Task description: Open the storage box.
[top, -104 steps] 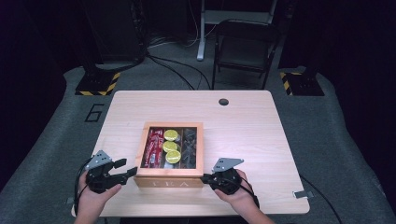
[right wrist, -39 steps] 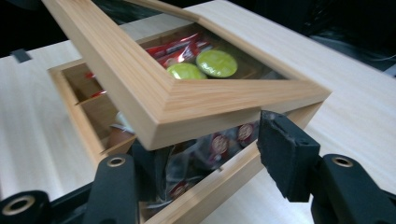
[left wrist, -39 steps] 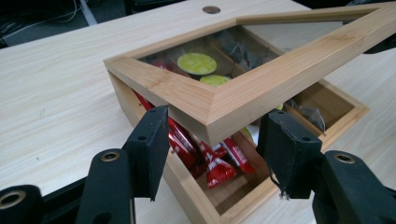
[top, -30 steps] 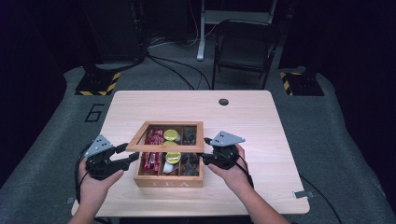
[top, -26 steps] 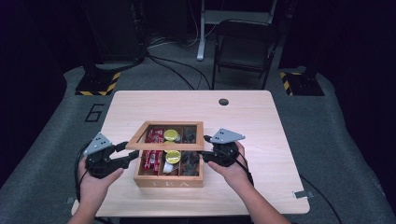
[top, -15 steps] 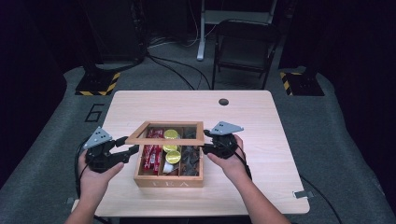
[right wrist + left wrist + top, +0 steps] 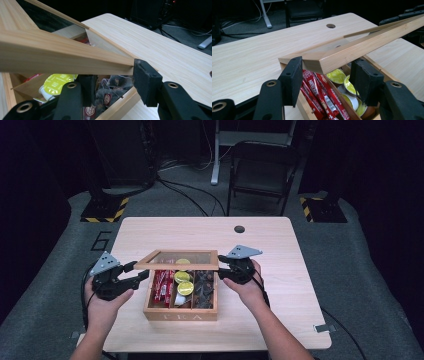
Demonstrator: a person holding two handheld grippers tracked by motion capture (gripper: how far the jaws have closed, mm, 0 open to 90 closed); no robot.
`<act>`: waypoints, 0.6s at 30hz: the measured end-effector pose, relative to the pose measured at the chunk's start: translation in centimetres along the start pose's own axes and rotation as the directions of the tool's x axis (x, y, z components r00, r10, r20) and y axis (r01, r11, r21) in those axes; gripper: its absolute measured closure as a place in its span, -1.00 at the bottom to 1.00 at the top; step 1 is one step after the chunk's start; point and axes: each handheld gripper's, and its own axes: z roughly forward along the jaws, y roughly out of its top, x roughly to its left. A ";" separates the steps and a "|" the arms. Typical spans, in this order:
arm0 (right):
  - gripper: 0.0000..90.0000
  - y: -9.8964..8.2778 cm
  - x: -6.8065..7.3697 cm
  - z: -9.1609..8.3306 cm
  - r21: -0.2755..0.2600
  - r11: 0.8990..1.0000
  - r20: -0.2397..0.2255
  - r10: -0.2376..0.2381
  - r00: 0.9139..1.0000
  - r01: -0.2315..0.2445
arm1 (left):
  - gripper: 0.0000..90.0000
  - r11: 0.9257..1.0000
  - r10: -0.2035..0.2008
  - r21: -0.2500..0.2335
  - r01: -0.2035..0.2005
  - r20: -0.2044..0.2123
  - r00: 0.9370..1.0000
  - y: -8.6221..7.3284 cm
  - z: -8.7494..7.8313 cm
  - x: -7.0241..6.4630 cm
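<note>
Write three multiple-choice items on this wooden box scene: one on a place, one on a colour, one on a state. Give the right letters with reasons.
1. Where in the wooden box do the red stick packets lie?
A. left compartment
B. middle compartment
C. right compartment

2. What colour are the tops of the round pods?
A. blue
B. yellow-green
C. white

3. How is the glass lid?
A. flat shut on the box
B. lying off on the table
C. raised at its front edge

Answers:
1 A: the high view shows the packets against the box's left wall.
2 B: the pod tops show yellow-green in all three views.
3 C: the left gripper and right gripper each have a front corner between their fingers, above the contents.
</note>
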 end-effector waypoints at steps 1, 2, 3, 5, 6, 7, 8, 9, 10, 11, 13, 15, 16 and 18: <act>0.20 0.0 0.0 0.0 -0.004 1.000 0.001 0.012 1.000 -0.012 | -0.03 1.000 -0.003 -0.001 0.003 0.000 1.000 0.0 0.0 0.0; 0.20 0.0 -0.1 0.0 -0.004 1.000 -0.002 0.011 1.000 -0.011 | -0.03 1.000 -0.007 -0.004 0.007 -0.002 1.000 0.0 0.0 0.0; 0.20 0.0 -0.2 0.1 -0.009 1.000 -0.003 0.010 1.000 -0.010 | -0.03 1.000 -0.008 -0.006 0.008 -0.004 1.000 0.0 0.1 0.0; 0.20 0.0 -0.2 0.1 -0.008 1.000 -0.005 0.010 1.000 -0.010 | -0.03 1.000 -0.008 -0.008 0.008 -0.010 1.000 0.0 0.1 -0.1; 0.20 0.0 -0.2 0.1 -0.008 1.000 -0.006 0.009 1.000 -0.009 | -0.03 1.000 -0.009 -0.010 0.009 -0.013 1.000 0.0 0.2 -0.1; 0.21 0.0 -0.2 0.1 -0.007 1.000 -0.005 0.009 1.000 -0.009 | -0.03 1.000 -0.010 -0.012 0.010 -0.015 1.000 -0.1 0.2 -0.2; 0.21 0.0 -0.2 0.1 -0.008 1.000 -0.004 0.007 1.000 -0.007 | -0.03 1.000 -0.012 -0.018 0.012 -0.016 1.000 -0.2 0.2 -0.2; 0.21 0.1 -0.2 0.1 -0.006 1.000 -0.004 -0.002 1.000 0.002 | -0.03 1.000 -0.017 -0.022 0.016 -0.017 1.000 -0.3 0.2 -0.2; 0.21 0.1 -0.2 0.1 -0.004 1.000 -0.003 -0.003 1.000 0.003 | -0.02 0.999 -0.026 -0.027 0.025 -0.015 1.000 -0.4 0.2 -0.1; 0.21 0.1 -0.2 0.1 0.003 1.000 -0.001 -0.007 1.000 0.007 | -0.02 0.999 -0.032 -0.031 0.032 -0.013 0.999 -0.5 0.2 -0.1; 0.22 0.3 -0.1 0.1 0.007 1.000 0.003 -0.014 1.000 0.014 | -0.02 0.998 -0.047 -0.034 0.047 -0.013 0.999 -0.8 0.3 0.0; 0.22 0.4 -0.1 0.1 0.011 1.000 0.006 -0.013 1.000 0.013 | -0.02 0.998 -0.057 -0.033 0.056 -0.019 0.998 -1.1 0.4 0.0; 0.22 0.4 -0.1 0.1 0.011 1.000 0.008 -0.017 1.000 0.017 | -0.02 0.998 -0.054 -0.025 0.053 -0.017 0.998 -1.3 0.4 0.0; 0.22 0.4 -0.1 0.1 0.011 1.000 0.008 -0.016 1.000 0.016 | -0.02 0.998 -0.057 -0.021 0.056 -0.025 0.998 -1.6 0.5 0.1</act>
